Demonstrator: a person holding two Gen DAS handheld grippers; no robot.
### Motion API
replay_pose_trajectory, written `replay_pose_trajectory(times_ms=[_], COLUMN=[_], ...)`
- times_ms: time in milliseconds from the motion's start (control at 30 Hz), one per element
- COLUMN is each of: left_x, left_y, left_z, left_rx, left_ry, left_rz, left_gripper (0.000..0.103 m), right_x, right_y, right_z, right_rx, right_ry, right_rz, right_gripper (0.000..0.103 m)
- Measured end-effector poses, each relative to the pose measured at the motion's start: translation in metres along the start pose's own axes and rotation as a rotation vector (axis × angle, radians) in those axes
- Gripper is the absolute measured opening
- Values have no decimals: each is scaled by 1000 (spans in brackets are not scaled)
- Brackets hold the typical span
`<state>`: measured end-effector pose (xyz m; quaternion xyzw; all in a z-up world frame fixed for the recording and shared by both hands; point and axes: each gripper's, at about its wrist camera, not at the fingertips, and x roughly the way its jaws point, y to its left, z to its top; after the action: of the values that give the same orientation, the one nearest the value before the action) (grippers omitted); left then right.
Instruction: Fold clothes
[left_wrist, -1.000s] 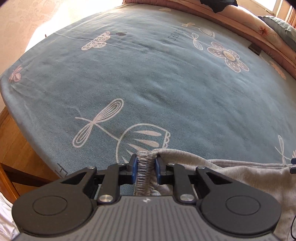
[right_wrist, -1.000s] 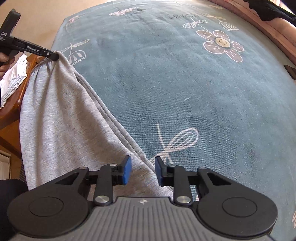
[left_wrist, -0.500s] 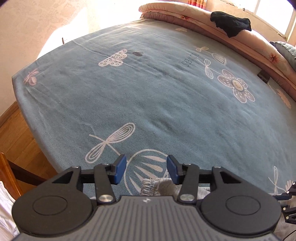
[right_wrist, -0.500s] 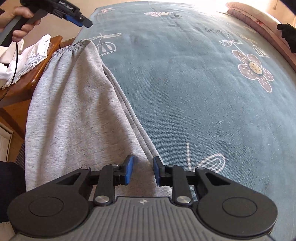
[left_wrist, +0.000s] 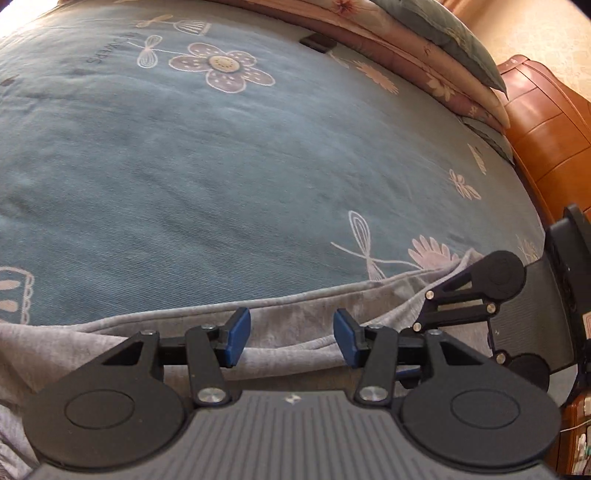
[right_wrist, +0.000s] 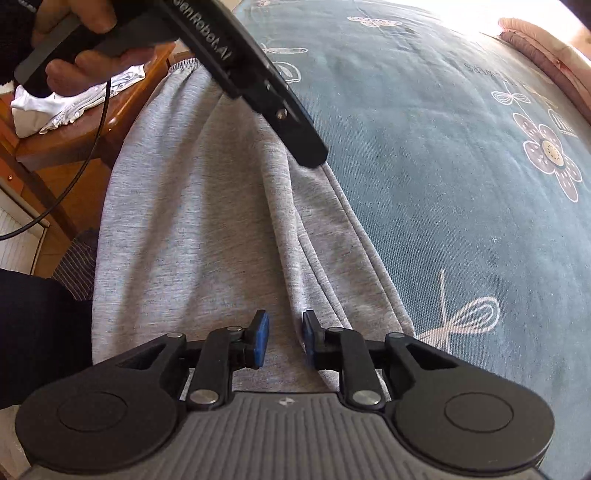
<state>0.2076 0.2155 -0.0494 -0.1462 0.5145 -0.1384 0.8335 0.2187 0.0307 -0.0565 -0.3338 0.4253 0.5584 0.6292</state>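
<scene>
The grey sweatpants (right_wrist: 207, 229) are laid lengthwise along the near edge of the bed (right_wrist: 461, 177), the elastic waistband (right_wrist: 181, 68) at the far end by a wooden chair (right_wrist: 74, 147), part of the cloth hanging over the bed's side. The left claw (left_wrist: 291, 338) is seen with its pads well apart above a long fold of the fabric, nothing pinched between them. The right claw (right_wrist: 284, 339) has just been opening a little; a narrow gap is shown between its pads, which straddle a crease without visibly pressing on it.

The step in hand is judged to be a fresh grip after the garment has been spread. It is done best if both claws are lowered onto the same long edge, all layers are caught together, and the pads are closed fully before any lift. The cloth should then be carried across evenly, so that the legs are stacked without new wrinkles and the overhanging part is not dragged off the bed.
</scene>
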Motion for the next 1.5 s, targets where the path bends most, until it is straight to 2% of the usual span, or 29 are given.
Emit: replay_pose_trajectory(times_ms=[100,200,300,400,600,700,767,833,900,933,1033,1200,1267,1400,1433,1500], left_x=[20,21,18,17,10,-6,-17,-19,-12,-7,4,14,11,2,5,8], left_y=[-1,-1,-1,-1,3,-3,-9,-15,-17,-17,-12,-6,-8,-7,-3,4], left_z=[-11,-17,-18,-19,-19,-21,-23,-29,-37,-40,-48,-57,-56,-54,-54,-60], left_rx=[10,17,28,41,21,61,104,143,158,155,116,98,108,137,121,89], left_ry=[70,73,69,67,26,-32,-51,-27,25,49,91,123,124,92,121,163], left_rz=[30,29,28,29,14,3,-38,-72,-70,-67,-68,-51,-44,-18,-16,-29], left_gripper=[49,49,49,49,49,49,49,49,49,49,49,53,53,55,58,59], right_x=[-14,-31,-26,-17,8,11,12,15,18,19,15,8,7,2,2,11], right_y=[-10,-36,-50,-56,-41,-39,-40,-39,-37,-36,-38,-66,-75,-65,-58,-47], right_z=[2,7,9,13,15,15,16,18,21,23,27,37,41,45,45,47], right_rx=[42,149,158,156,4,-22,-47,-84,-112,-120,-131,21,82,73,56,10], right_ry=[-40,-109,-99,-94,-14,0,12,26,41,47,31,-27,-34,-64,-59,-34], right_rz=[4,-2,-42,-16,44,67,80,83,82,79,34,-71,-50,59,83,82], right_gripper=[23,22,19,19,19,20,20,21,19,6,2,0,0,7,11,12])
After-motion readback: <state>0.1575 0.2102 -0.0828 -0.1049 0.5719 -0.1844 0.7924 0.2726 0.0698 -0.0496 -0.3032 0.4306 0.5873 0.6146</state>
